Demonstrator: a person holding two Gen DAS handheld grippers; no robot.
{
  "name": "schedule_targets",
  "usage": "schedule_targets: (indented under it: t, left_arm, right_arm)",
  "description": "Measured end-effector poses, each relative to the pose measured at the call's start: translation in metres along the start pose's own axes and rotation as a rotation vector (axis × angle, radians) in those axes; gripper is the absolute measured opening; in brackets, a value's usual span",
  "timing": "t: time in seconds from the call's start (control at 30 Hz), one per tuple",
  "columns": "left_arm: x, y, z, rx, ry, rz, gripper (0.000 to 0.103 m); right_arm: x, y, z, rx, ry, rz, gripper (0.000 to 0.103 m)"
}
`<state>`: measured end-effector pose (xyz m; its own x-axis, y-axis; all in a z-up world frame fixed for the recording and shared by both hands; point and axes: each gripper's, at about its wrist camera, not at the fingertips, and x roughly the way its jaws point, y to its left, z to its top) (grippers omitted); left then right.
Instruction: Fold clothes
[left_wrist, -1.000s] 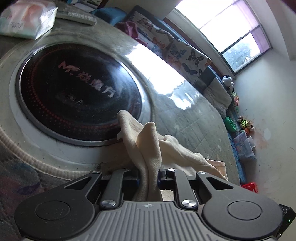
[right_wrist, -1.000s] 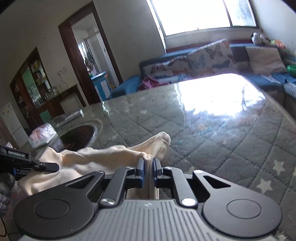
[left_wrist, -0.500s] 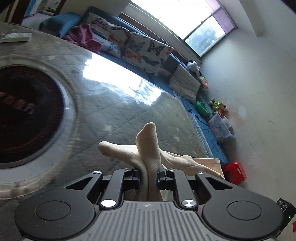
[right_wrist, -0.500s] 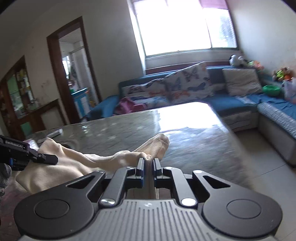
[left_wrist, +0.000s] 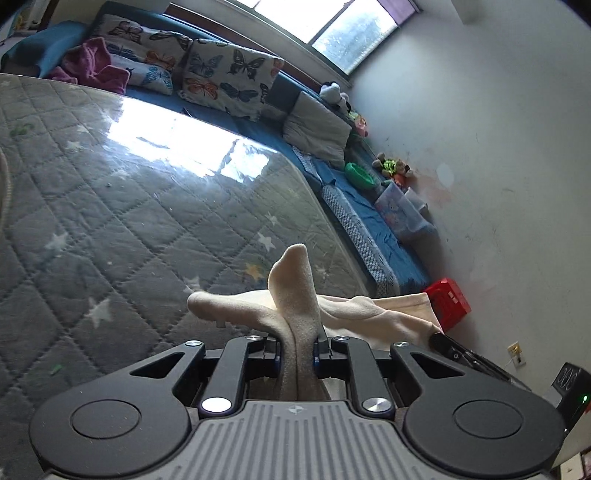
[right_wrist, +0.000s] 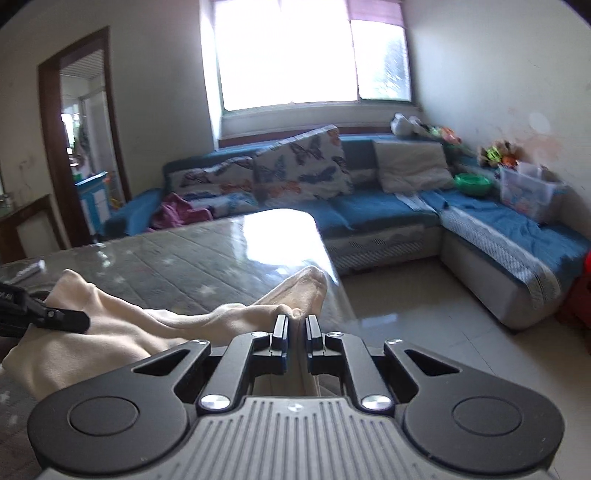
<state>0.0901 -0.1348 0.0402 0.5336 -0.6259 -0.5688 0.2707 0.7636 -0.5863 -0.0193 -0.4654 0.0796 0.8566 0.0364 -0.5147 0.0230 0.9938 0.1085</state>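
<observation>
**Cream garment held up between both grippers over the glass-topped desk**

In the left wrist view the desk (left_wrist: 110, 206) fills the left and centre of the frame, a glossy top over a quilted grey star-print cover. Its far edge curves from the upper centre down to the right, just past the raised cloth. Beyond that edge runs a blue sofa (left_wrist: 369, 229) with butterfly cushions (left_wrist: 229, 77), and a red crate (left_wrist: 448, 302) sits by the wall at the right. In the right wrist view the desk corner ends just ahead of the jaws, and bare tiled floor (right_wrist: 424, 332) opens to the right, up to the sofa.

The left gripper (left_wrist: 297, 350) has its jaws clenched on a thick fold of the cream garment (left_wrist: 291, 291), which stands up between them in a rounded peak. More of the cloth trails to the right, low in the frame. The right gripper (right_wrist: 295, 332) has its jaws nearly closed on a thin edge of the same garment, which sags leftward toward the other gripper, seen at the left edge pinching the far end.

The lower part of the garment is hidden behind both gripper bodies, so its shape is hard to make out. Whether the cloth touches the desk cannot be told.
</observation>
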Motion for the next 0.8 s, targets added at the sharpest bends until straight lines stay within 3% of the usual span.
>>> schedule_targets:
  t: [0.1, 0.23, 0.33, 0.43, 0.53, 0.7, 0.8]
  left_arm:
    - [0.014, 0.004, -0.010, 0.016, 0.047, 0.035, 0.017]
    - [0.012, 0.013, -0.016, 0.054, 0.061, 0.105, 0.029]
    - [0.004, 0.018, -0.013, 0.053, 0.037, 0.147, 0.041]
    - [-0.007, 0.017, -0.007, 0.068, -0.009, 0.175, 0.040]
    - [-0.011, 0.006, -0.004, 0.099, -0.033, 0.148, 0.036]
    - [0.002, -0.015, -0.002, 0.132, 0.005, 0.061, 0.033]
    - [0.019, -0.026, -0.002, 0.159, 0.034, 0.045, 0.032]
  right_arm:
    - [0.015, -0.010, -0.014, 0.023, 0.048, -0.032, 0.008]
    - [0.025, -0.018, -0.026, 0.034, 0.078, -0.071, 0.011]
    - [0.021, -0.019, -0.026, 0.027, 0.057, -0.075, 0.013]
    - [0.018, -0.014, -0.021, 0.025, 0.033, -0.036, 0.016]
    - [0.023, -0.008, -0.018, 0.039, 0.040, 0.025, 0.028]
    - [0.046, 0.003, -0.017, 0.038, 0.091, 0.044, 0.029]
    - [0.058, 0.003, -0.015, 0.052, 0.114, 0.038, 0.029]
